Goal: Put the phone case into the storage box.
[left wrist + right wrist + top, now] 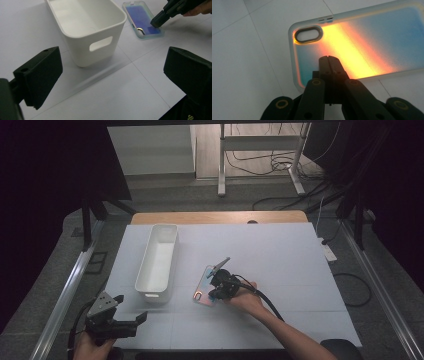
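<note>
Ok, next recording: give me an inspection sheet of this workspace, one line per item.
Surface: white table top, wooden strip along its far edge.
Job's things: iridescent phone case lying flat, camera cutout showing; white bin to its left, apart from it, nothing seen inside.
Clutter: nothing seen.
Grippers: right gripper with jaws together, tips over the case's near edge; whether they pinch it cannot be told. Left gripper at the near left corner, jaws wide apart, holding nothing.
Cables: black cable trailing from the right gripper; loose cables on the floor beyond.
Surroundings: grey floor, metal stand, dark curtains at both sides.
</note>
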The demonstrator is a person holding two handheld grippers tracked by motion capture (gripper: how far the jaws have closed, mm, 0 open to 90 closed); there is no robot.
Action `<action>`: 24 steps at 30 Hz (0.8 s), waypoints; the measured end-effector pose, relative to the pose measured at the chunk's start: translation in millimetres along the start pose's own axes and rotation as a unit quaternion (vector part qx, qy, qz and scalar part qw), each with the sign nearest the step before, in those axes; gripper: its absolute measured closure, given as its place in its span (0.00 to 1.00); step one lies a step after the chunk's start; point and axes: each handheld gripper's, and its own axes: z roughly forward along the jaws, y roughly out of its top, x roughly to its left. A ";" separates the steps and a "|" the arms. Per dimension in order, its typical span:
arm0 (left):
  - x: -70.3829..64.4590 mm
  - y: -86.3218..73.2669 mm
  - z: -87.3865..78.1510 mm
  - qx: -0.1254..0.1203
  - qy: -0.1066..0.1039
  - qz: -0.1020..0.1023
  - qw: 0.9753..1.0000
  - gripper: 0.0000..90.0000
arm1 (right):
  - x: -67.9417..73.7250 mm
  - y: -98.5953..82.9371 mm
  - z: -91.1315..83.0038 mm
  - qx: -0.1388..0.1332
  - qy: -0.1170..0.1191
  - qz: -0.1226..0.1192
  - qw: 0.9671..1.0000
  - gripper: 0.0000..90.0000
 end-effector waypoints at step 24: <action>-0.2 0.6 0.8 0.005 0.008 -0.004 1.000 0.04 | -19.4 -17.0 -16.9 0.018 -0.011 0.024 0.999 0.99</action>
